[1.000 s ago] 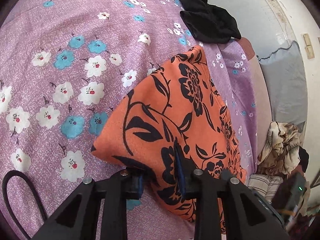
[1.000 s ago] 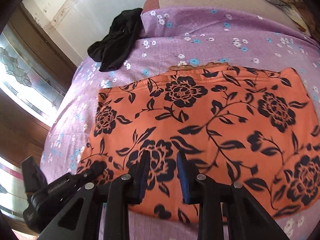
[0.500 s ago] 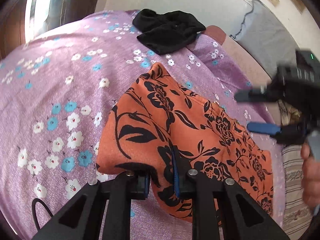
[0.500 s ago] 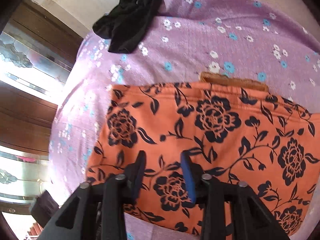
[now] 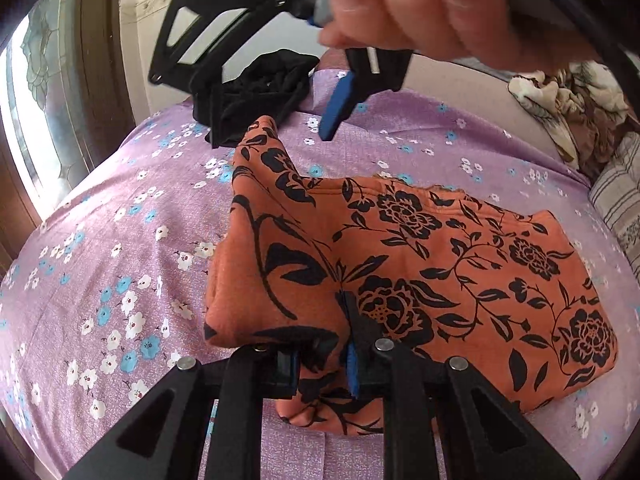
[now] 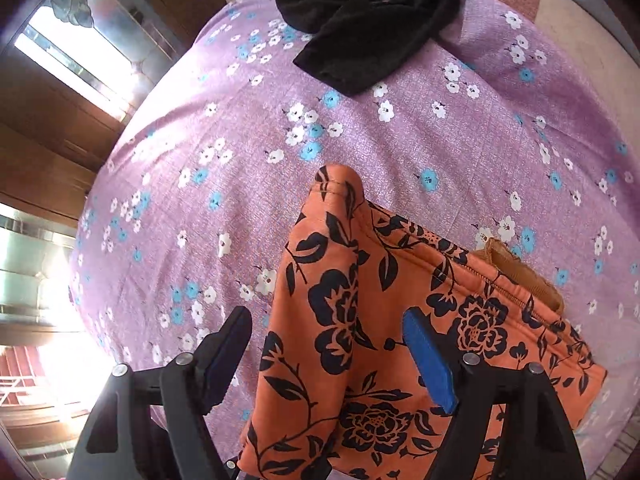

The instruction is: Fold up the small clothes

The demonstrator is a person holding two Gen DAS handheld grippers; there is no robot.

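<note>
While the left gripper (image 5: 322, 364) is pinching a raised fold of the orange garment (image 5: 460, 280), its fingers narrow on the soft, black-flowered cloth, the right gripper (image 6: 328, 360) is hanging over the lifted corner with fingers wide. The garment is lying on the bed's purple floral sheet (image 5: 120, 260) near a crumpled black cloth (image 6: 372, 20).

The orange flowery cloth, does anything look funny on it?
Yes. The orange flowery cloth has a brown tag-like flap poking out at its far edge, and its left end is lifted by the left tongs, not flat.
</note>
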